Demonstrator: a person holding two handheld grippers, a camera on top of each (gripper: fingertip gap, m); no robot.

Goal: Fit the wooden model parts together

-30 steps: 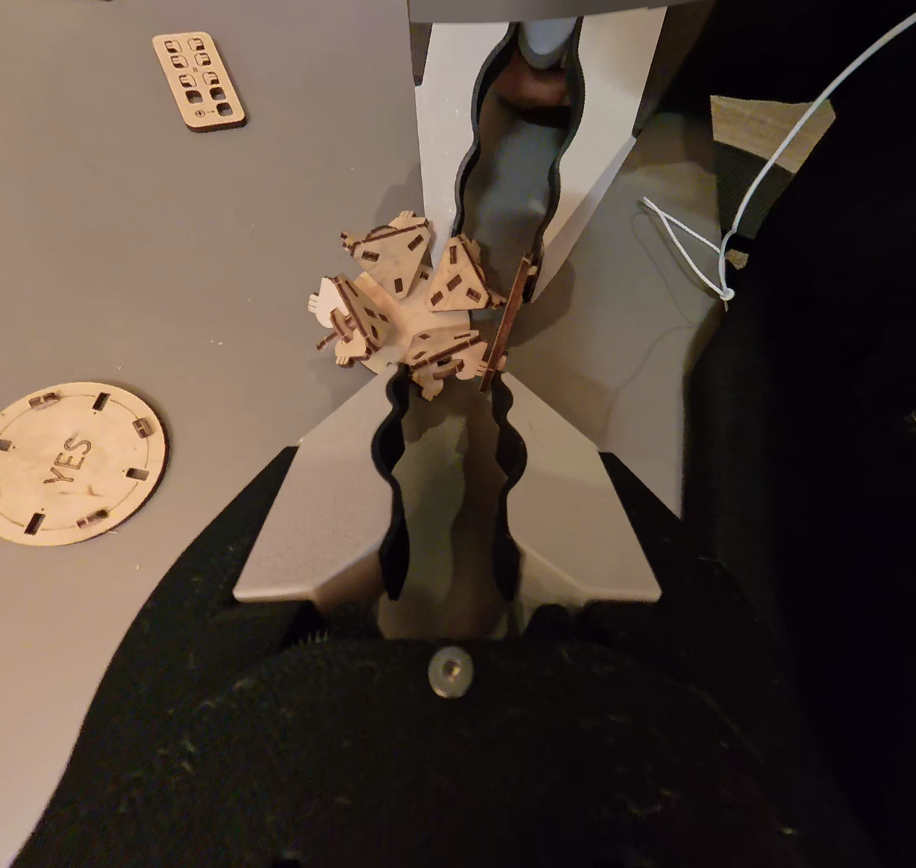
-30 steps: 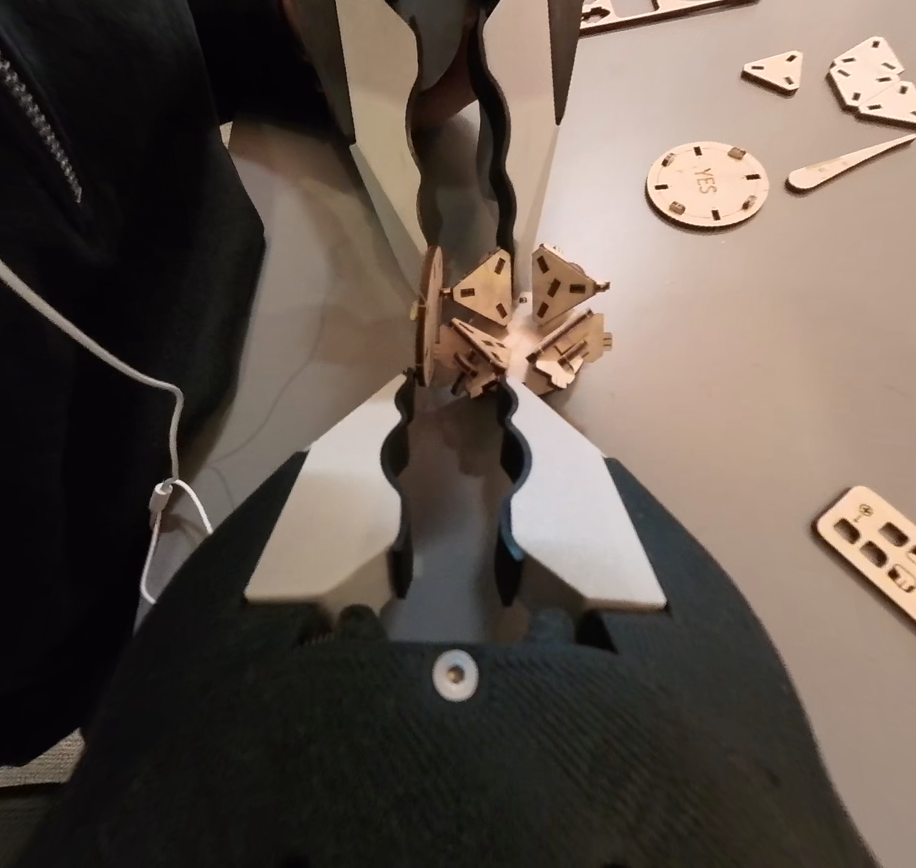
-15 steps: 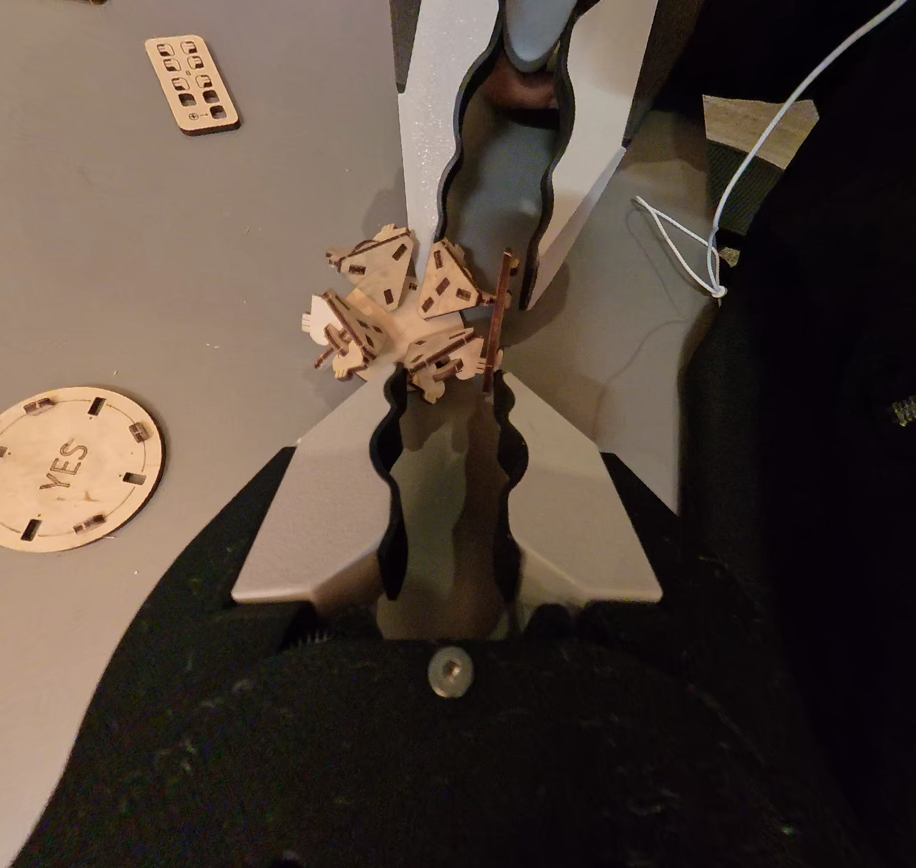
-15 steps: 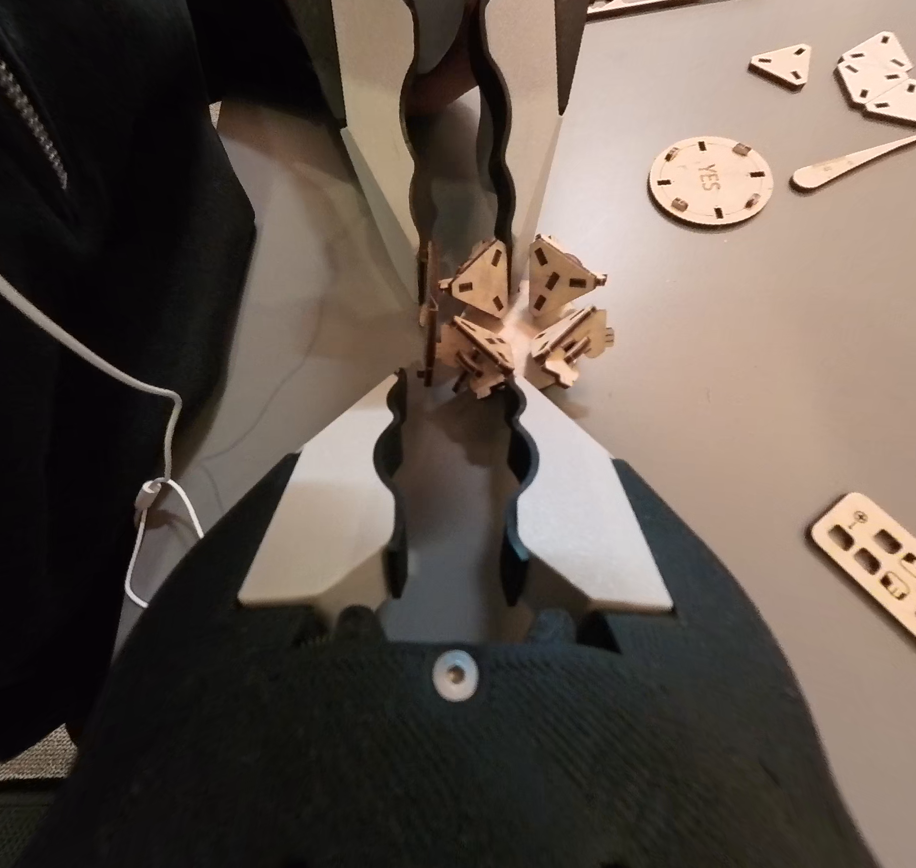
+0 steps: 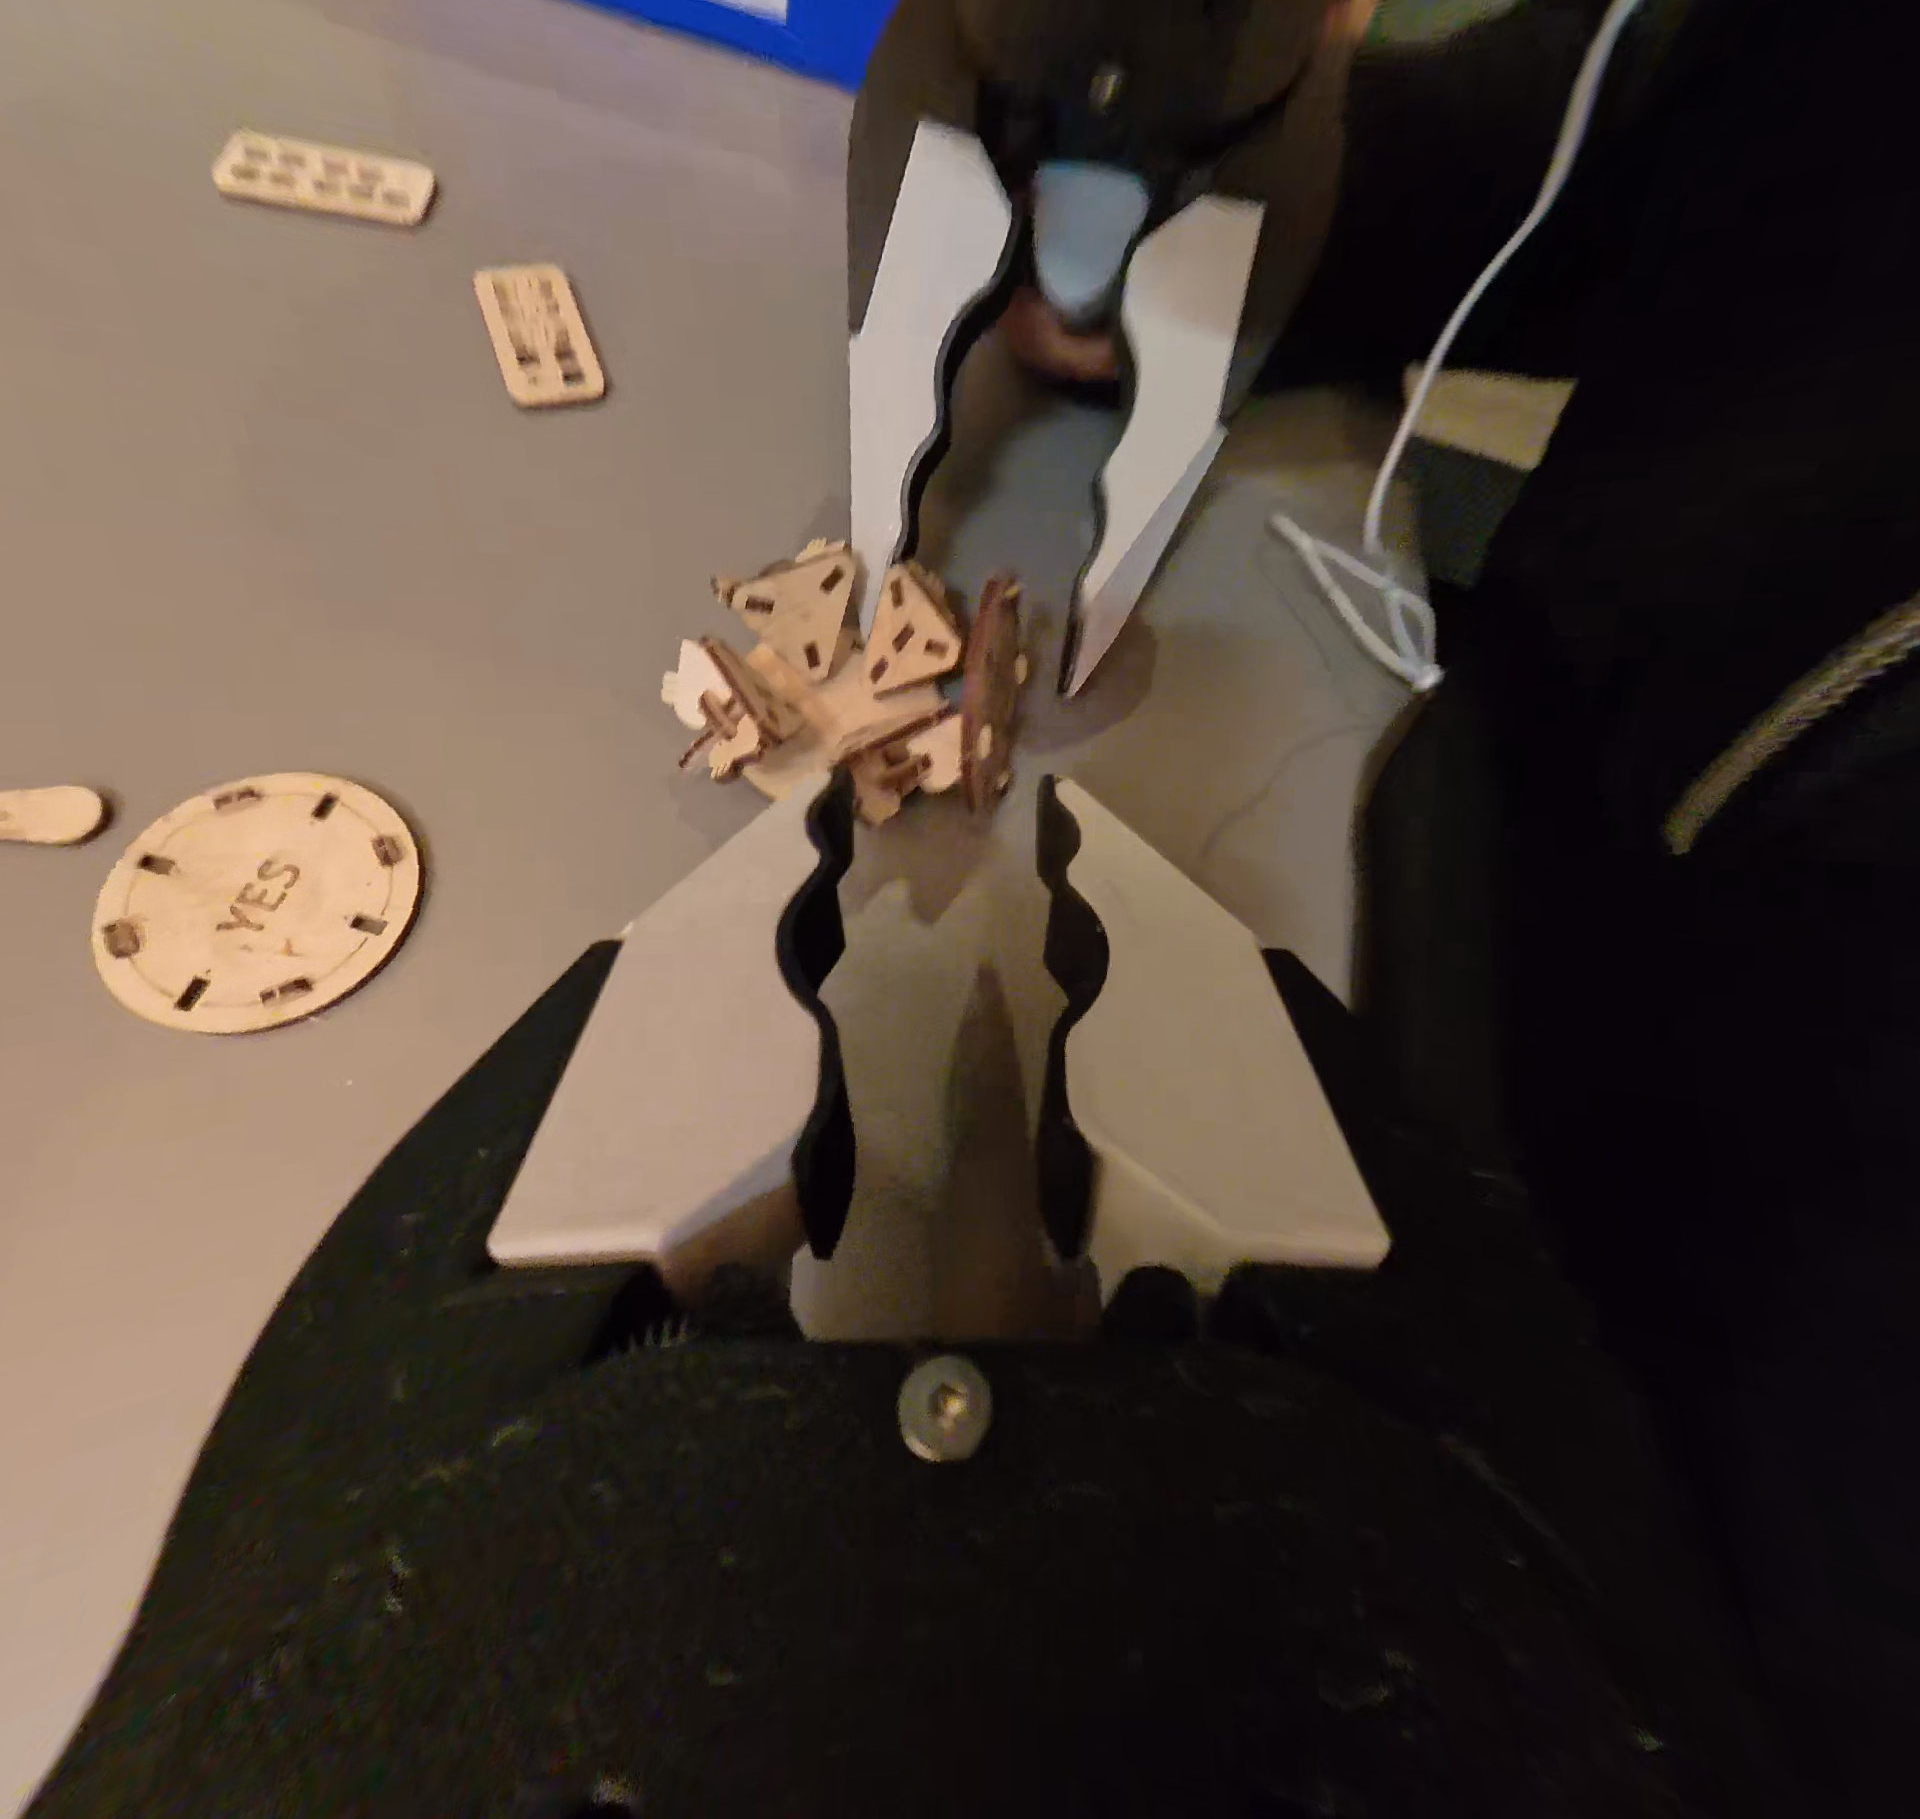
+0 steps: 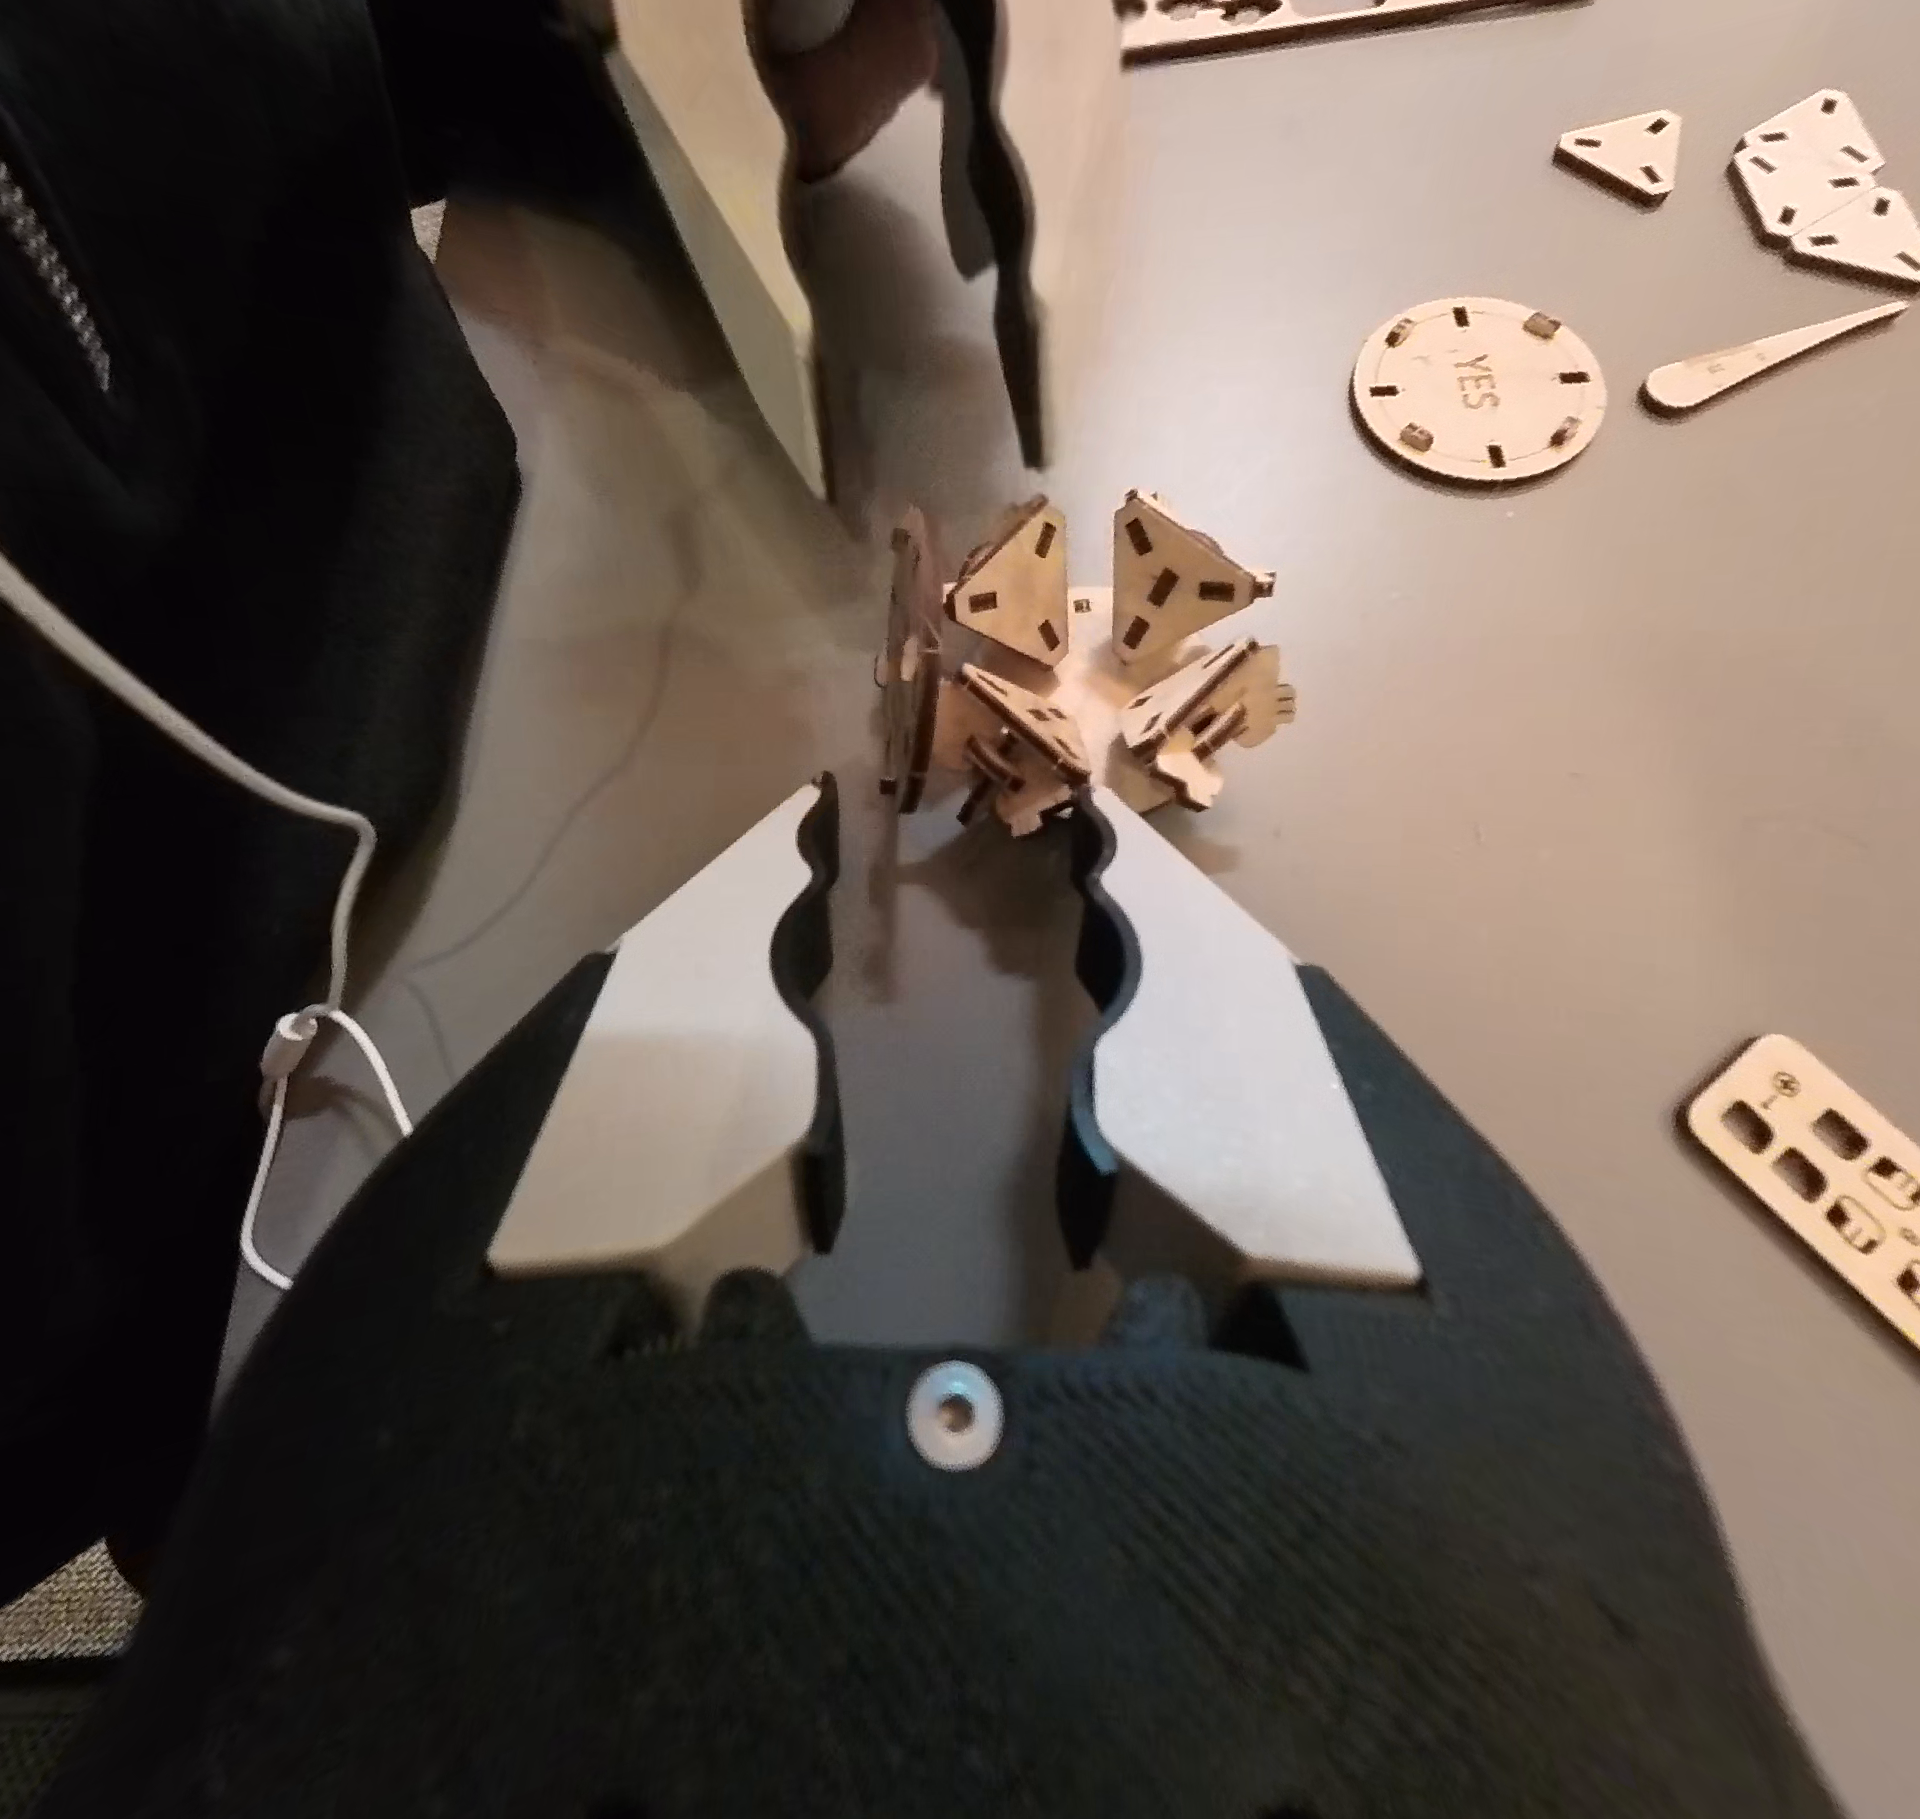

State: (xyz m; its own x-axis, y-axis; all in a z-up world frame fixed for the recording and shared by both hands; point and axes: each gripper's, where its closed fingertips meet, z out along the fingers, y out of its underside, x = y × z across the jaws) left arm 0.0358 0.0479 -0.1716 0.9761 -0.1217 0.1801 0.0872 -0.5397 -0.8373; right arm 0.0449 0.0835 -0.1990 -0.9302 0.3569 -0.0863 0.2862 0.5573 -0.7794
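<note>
Grey table (image 5: 312, 522): both fingers spread beside wooden model (image 5: 852, 699).

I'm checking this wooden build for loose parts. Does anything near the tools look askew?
Yes: a round wooden disc stands on edge against the cluster of triangular pieces, whereas a similar flat disc lies farther off. The left tool and right tool both flank it with visible gaps.

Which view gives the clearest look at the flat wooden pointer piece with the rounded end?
The right wrist view: the pale, tapered wooden pointer piece lies whole on the grey table, beside the round wooden disc. The left wrist view shows only its rounded end at the picture's left edge; the taper is cut off.
</note>
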